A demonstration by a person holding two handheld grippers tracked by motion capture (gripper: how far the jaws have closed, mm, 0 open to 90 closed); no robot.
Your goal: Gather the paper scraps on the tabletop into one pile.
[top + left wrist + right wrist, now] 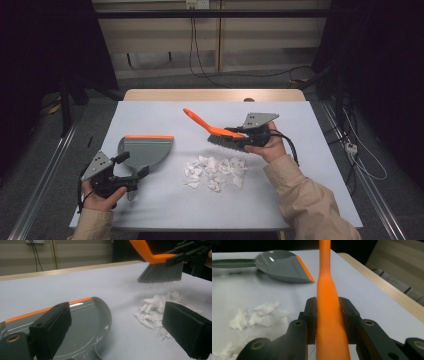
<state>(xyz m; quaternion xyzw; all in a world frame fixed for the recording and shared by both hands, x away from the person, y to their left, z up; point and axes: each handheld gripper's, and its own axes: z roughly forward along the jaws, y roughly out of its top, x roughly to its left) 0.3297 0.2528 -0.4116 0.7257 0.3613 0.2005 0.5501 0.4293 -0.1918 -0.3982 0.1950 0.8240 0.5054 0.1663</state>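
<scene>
1. Our right gripper (235,136) has its fingers (311,315) clamped on the orange back of the brush (216,131), one pad on each side, as the right gripper view shows. The handle runs up and away beyond the fingertips.
2. Our left gripper (136,175) has its fingers (51,326) spread wide with nothing between them; we see only table through the gap in the left gripper view.
3. The brush hangs in the air with its dark bristles (161,272) pointing down, lifted off the table and just behind the paper scraps (215,171).
4. The scraps lie in one loose heap below and beside the right fingers, and off to the side of the open left fingers, well apart from them.
5. The dustpan (144,151) lies flat on the table; its handle comes toward the left fingers but is not gripped, and its orange lip points away from us, not toward the heap.
6. We judge the job barely begun: the brush is in hand, yet no scrap is in the pan.
7. Left to do, as we read it: take the pan's handle, set its lip toward the heap, sweep the scraps in.
8. Around all this lies the pale table cover (300,200), otherwise bare.
</scene>
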